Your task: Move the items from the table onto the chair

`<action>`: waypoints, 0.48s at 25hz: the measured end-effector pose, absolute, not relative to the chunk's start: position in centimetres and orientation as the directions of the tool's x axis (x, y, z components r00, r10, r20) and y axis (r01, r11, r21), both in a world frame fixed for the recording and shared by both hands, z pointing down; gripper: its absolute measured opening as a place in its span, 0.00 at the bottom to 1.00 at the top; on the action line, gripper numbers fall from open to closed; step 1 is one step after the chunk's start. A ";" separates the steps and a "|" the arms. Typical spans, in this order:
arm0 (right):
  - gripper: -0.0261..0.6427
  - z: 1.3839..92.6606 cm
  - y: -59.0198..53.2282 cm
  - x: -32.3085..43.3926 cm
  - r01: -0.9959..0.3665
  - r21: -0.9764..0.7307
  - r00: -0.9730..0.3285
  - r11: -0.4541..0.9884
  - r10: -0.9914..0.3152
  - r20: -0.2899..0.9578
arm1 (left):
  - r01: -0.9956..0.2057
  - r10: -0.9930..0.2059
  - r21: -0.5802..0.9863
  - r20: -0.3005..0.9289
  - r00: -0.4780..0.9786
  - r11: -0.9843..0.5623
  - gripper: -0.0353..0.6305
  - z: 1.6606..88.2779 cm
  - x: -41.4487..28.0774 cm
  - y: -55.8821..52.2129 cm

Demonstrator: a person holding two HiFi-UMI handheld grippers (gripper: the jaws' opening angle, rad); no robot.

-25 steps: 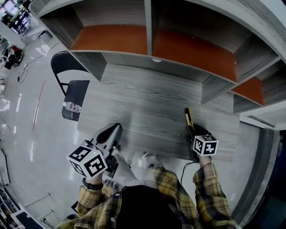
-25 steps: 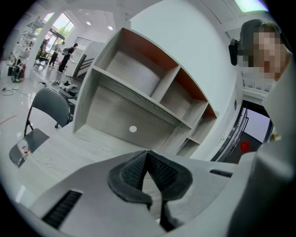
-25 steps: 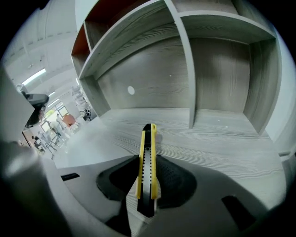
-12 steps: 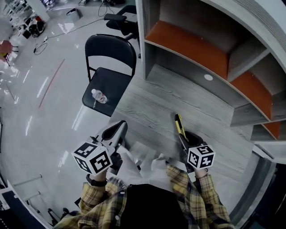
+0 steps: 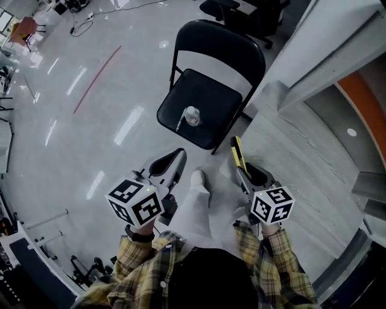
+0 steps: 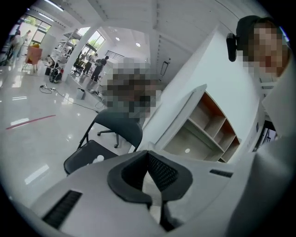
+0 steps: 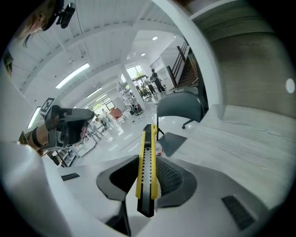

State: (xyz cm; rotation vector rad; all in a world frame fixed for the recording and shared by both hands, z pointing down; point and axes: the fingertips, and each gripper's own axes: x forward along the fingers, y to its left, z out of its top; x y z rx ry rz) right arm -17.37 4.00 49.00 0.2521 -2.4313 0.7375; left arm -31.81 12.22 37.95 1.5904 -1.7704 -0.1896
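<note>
A black folding chair [image 5: 208, 99] stands on the floor left of the grey table [image 5: 301, 157]. A clear water bottle [image 5: 191, 116] lies on its seat. My right gripper [image 5: 244, 172] is shut on a yellow and black utility knife [image 5: 237, 154], which sticks out forward past the seat's near right corner. In the right gripper view the utility knife [image 7: 148, 166] stands on edge between the pads, with the chair [image 7: 178, 109] beyond it. My left gripper [image 5: 172, 163] is shut and holds nothing, short of the seat's front edge. The left gripper view shows its jaws together and the chair [image 6: 92, 155] ahead.
Glossy white floor [image 5: 90, 139] spreads to the left, with a red line [image 5: 96, 78] on it. A shelf unit with orange backs [image 5: 362, 114] rises over the table at the right. An office chair [image 5: 241, 12] stands behind the folding chair. The person's light trouser leg [image 5: 196, 205] hangs between the grippers.
The view has swung from the table round to the chair. Both grippers have travelled left with it; the right one still carries the knife, now near the seat.
</note>
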 end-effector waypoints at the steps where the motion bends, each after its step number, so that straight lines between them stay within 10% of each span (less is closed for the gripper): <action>1: 0.23 49.2 4.9 -19.6 -0.328 -0.462 -0.822 0.824 -0.008 0.569 | -0.800 -0.903 0.553 0.429 0.034 0.232 0.06 38.5 -33.3 13.0; 12: 0.23 54.4 5.1 -35.7 -0.424 -0.546 -0.877 0.723 -0.177 0.447 | -0.719 -0.883 0.619 0.470 0.017 0.316 0.06 46.8 -41.0 16.4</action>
